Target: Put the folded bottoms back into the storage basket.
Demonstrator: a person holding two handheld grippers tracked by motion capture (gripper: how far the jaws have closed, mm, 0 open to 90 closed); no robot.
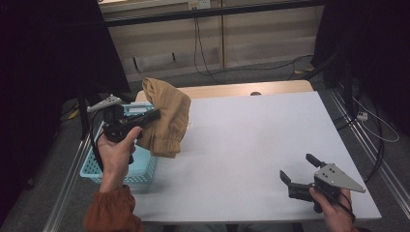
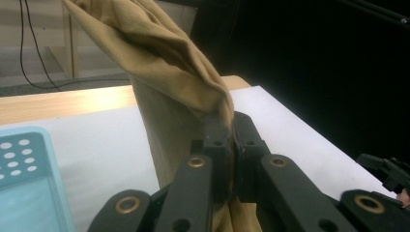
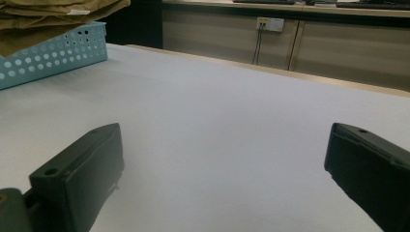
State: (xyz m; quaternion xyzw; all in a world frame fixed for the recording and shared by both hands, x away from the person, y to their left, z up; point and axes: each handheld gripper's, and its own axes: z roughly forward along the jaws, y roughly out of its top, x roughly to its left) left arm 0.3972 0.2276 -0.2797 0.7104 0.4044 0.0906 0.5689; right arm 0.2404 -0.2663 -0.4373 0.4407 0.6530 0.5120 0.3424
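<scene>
The left gripper (image 1: 153, 116) is held up above the table's (image 1: 251, 145) left edge, its jaws clenched on a tan cloth (image 1: 165, 117). In the left gripper view the two jaws meet tight on a fold of the cloth (image 2: 164, 67), which rises above the jaws in a bunched peak and also hangs down past them, between the jaws and the table (image 2: 111, 140). From the high view the cloth drapes in front of the jaws, its lower hem hanging clear over the table surface just beside a blue basket (image 1: 139, 166). The basket sits under and behind the left hand (image 1: 118, 147), at the table's left edge; in the left gripper view its perforated corner (image 2: 26, 169) lies low to the left of the jaws. The person's rust-coloured sleeve (image 1: 111, 210) shows below that hand.

The right gripper (image 1: 296, 173) rests low near the table's right front corner, well apart from the cloth, held by the right hand (image 1: 333, 205), with the grey plate (image 1: 338, 176) on top. Its jaws are released and spread wide: in the right gripper view one jaw stands at the lower left and the other at the lower right, with bare white table (image 3: 217, 145) between them and nothing gripped. Far ahead of these jaws to the left are the basket (image 3: 48, 53) and, above it, the cloth (image 3: 48, 17).
</scene>
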